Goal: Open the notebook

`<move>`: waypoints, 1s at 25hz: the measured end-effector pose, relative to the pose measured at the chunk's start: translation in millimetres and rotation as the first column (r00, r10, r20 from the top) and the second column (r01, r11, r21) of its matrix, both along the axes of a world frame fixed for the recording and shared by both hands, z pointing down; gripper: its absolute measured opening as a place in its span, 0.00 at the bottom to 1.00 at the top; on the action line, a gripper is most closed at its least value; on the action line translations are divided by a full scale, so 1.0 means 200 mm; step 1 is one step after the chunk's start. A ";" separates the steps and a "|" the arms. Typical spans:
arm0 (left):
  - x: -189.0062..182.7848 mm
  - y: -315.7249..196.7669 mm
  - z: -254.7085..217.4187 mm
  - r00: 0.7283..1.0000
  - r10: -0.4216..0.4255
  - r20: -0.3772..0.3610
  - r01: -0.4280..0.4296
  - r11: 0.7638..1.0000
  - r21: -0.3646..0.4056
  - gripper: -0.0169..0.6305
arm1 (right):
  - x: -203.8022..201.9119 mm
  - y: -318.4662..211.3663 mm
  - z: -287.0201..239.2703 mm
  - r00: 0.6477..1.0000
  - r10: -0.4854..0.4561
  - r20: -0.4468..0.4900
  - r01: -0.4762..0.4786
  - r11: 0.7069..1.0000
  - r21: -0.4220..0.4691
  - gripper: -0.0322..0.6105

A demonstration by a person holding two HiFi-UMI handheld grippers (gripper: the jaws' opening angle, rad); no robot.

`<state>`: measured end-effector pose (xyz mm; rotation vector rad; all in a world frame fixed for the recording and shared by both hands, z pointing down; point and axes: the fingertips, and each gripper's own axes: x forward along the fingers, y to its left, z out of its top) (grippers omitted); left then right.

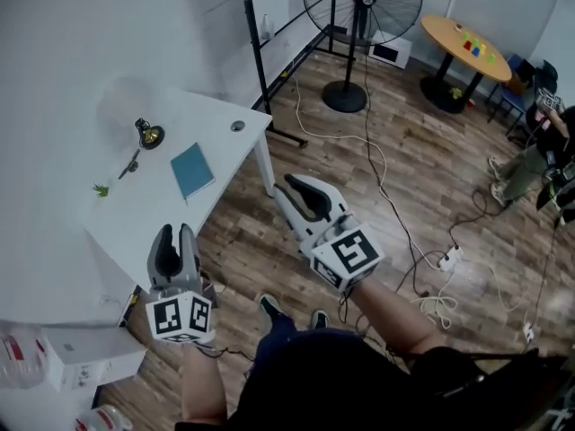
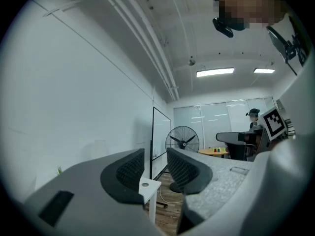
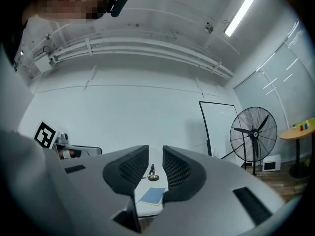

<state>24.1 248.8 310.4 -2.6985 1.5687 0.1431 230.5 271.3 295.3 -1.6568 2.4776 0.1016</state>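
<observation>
Your left claw [image 1: 175,228] has its jaws apart with nothing between them, and your right claw [image 1: 292,185] is parted and empty too. Both hang near the front edge of the desk [image 1: 225,119]. Further in lies the blue notebook [image 1: 192,171], flat, closed and well apart from both claws. By the look of it nothing's done yet, so the reach and the cover lift are still to come.

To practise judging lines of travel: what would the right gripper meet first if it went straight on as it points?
Likely the table, by the notebook that shows between the jaws of the right gripper, though it may pass above; depth is unclear.
</observation>
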 end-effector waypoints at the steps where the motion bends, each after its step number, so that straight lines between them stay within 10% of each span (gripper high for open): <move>1: -0.01 -0.05 0.03 1.000 0.009 -0.005 -0.009 1.000 -0.008 0.26 | -0.01 -0.05 0.01 1.000 0.008 0.000 -0.008 1.000 -0.005 0.20; 25: -0.56 -1.12 0.31 0.992 0.061 -0.107 -0.075 0.988 -0.133 0.37 | -0.53 -1.03 0.17 0.997 0.069 -0.045 -0.074 0.988 -0.139 0.27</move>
